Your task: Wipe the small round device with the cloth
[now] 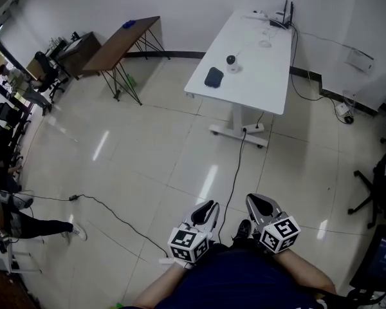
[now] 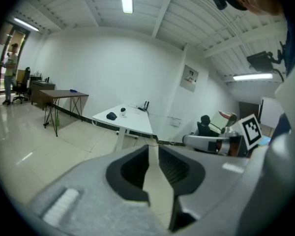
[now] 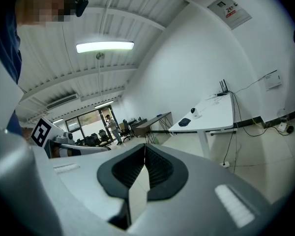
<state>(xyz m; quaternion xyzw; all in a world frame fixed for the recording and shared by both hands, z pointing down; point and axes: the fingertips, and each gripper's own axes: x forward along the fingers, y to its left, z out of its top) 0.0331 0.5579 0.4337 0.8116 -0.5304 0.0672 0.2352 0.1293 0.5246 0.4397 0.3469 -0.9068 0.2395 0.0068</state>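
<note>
With left gripper jaws barely spread, right gripper jaws pressed together, may shove dark cloth into small round white device.

left gripper: held low, close in front of the body, pointing forward and slightly down; jaws a little apart, nothing between them
right gripper: just beside the left gripper, on its right, pointing much the same way; jaws closed tip to tip, empty
left forearm: bare, runs back from its gripper, elbow angled outward
right forearm: bare, runs back from its gripper, elbow angled outward
</note>
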